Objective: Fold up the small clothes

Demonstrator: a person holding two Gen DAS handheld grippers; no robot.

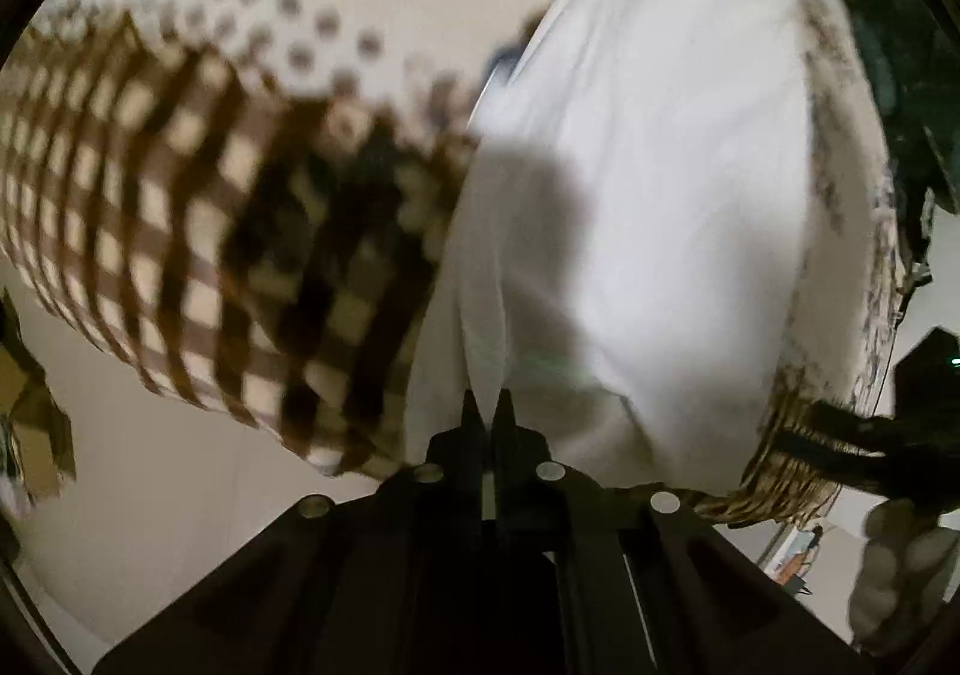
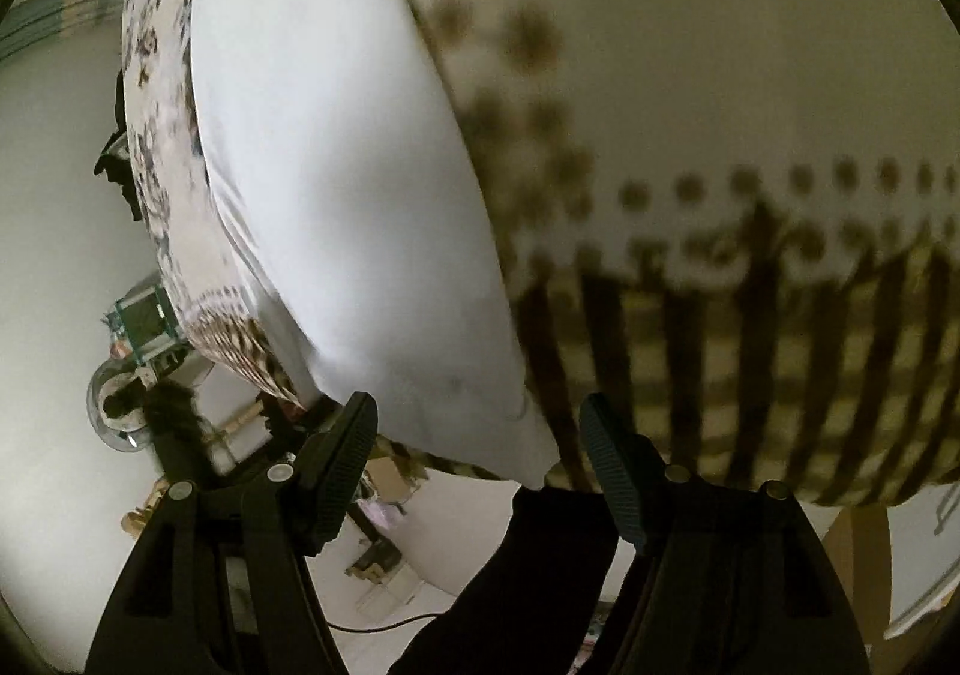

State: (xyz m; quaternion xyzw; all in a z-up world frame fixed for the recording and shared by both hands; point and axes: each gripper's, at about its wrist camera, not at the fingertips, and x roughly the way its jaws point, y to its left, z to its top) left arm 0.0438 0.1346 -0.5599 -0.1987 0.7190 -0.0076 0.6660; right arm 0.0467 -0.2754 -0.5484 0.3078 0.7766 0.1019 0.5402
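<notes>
A white garment (image 1: 648,207) lies spread on a patterned tablecloth (image 1: 180,183) with brown checks and dots. My left gripper (image 1: 489,405) is shut on a fold at the garment's near edge. In the right wrist view the same white garment (image 2: 336,183) runs from top left down toward my right gripper (image 2: 477,429), which is open. Its fingers (image 2: 348,435) stand on either side of the garment's near corner without pinching it. Both views are blurred.
The tablecloth (image 2: 750,285) covers the table. A woven basket (image 1: 780,465) sits by the table edge at lower right in the left wrist view. Beyond the edge in the right wrist view are a pale floor, a glass bowl (image 2: 114,405), boxes and a black cable.
</notes>
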